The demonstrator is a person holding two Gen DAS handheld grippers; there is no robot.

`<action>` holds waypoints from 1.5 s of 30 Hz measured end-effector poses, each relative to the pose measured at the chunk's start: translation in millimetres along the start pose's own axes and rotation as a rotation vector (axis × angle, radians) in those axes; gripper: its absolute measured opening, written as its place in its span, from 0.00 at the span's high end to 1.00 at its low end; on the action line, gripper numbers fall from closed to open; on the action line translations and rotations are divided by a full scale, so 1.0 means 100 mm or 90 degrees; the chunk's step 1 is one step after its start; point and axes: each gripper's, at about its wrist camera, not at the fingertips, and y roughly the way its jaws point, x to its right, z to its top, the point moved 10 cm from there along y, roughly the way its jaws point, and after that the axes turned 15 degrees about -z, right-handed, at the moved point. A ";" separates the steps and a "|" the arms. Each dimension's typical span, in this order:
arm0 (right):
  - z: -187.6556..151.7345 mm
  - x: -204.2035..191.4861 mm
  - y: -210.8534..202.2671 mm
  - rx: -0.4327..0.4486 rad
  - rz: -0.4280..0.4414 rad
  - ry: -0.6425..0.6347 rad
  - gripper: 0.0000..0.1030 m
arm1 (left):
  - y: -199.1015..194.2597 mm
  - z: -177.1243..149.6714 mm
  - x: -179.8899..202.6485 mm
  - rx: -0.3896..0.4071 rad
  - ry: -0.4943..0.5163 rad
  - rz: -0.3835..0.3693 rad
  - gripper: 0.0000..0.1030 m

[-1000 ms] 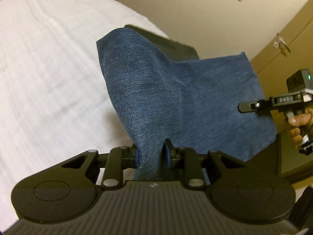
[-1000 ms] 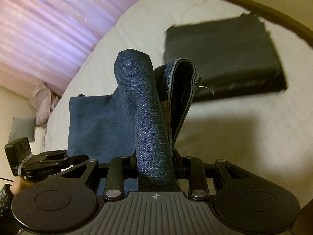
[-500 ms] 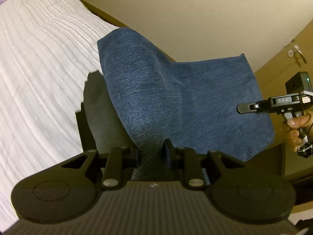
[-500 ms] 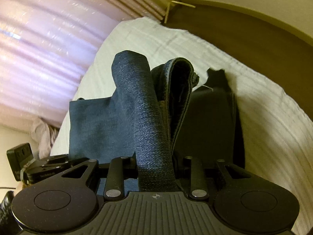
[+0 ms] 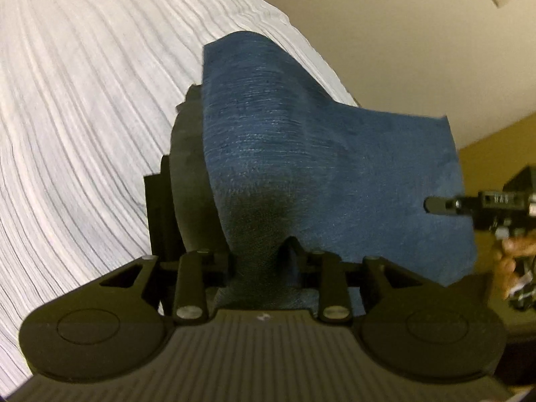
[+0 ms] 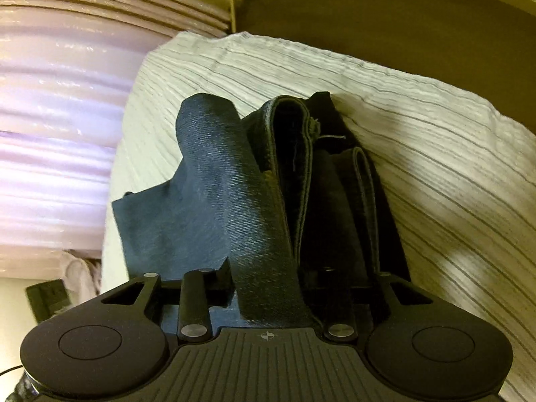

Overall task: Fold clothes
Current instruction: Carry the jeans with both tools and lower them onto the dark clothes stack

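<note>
A folded blue denim garment (image 5: 318, 167) hangs between my two grippers, low over a folded black garment (image 5: 187, 167) on the bed. My left gripper (image 5: 261, 261) has one end of the denim filling the gap between its jaws, which are opening. My right gripper (image 6: 274, 274) has the other end, a thick roll of denim (image 6: 234, 201) with its hem showing; its jaws are opening too, and the right finger is hidden by cloth. In the left wrist view the right gripper (image 5: 432, 205) pokes in at the denim's right edge, with a hand behind it.
The bed's white striped cover (image 5: 83, 117) spreads to the left and past the black garment (image 6: 338, 201). A brown headboard (image 6: 402, 26) and pink curtains (image 6: 60, 100) stand beyond the bed. A beige wall (image 5: 385, 33) is behind.
Both grippers carried the denim across the bed and down, over the black garment, which now lies right under it. The right gripper's jaws stand wider apart than before.
</note>
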 end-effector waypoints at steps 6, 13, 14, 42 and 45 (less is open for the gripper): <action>-0.22 0.11 -0.28 0.025 0.001 -0.013 0.53 | -0.21 0.06 -0.02 0.075 -0.068 -0.042 0.66; -0.39 0.14 -0.13 0.007 -0.015 -0.045 0.22 | -0.22 -0.20 -0.03 0.048 -0.083 -0.053 0.63; -0.40 0.13 -0.10 0.008 -0.019 -0.052 0.22 | -0.18 -0.21 -0.02 0.046 -0.082 -0.049 0.63; -0.59 -0.10 -0.44 0.058 -0.092 -0.060 0.57 | -0.15 -0.40 -0.11 0.015 -0.063 -0.020 0.80; -0.60 -0.04 -0.37 0.044 -0.097 -0.045 0.57 | -0.10 -0.42 -0.14 0.014 -0.081 -0.034 0.71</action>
